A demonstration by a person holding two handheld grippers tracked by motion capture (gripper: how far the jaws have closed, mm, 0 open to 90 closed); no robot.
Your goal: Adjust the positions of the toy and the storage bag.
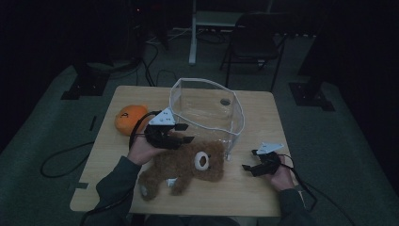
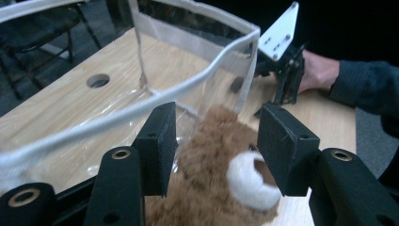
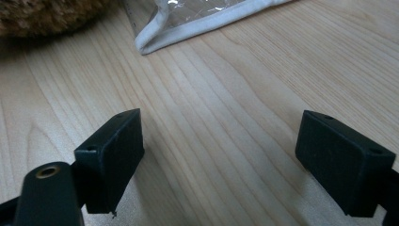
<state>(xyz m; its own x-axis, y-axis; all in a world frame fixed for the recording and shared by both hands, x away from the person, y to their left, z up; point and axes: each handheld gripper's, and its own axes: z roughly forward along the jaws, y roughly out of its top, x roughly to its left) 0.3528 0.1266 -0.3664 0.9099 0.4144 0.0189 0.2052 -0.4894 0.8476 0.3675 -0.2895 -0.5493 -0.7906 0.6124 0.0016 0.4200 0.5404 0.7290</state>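
A brown teddy bear [image 1: 183, 165] lies on its back on the wooden table [image 1: 263, 122], head against the foot of a clear plastic bag [image 1: 207, 108] with a white rim that stands open. My left gripper [image 1: 187, 133] hovers over the bear's shoulder beside the bag wall. In the left gripper view its jaws [image 2: 216, 141] stand apart on either side of the bear's head [image 2: 216, 165] without pressing on it. My right gripper [image 1: 248, 160] rests low at the table's right, open, with bare wood between its pads [image 3: 221, 155].
An orange plush [image 1: 129, 117] sits at the table's left, behind my left hand. A round hole [image 1: 225, 101] in the tabletop shows through the bag. A dark folding chair [image 1: 254, 37] stands beyond the far edge. Cables trail off both sides.
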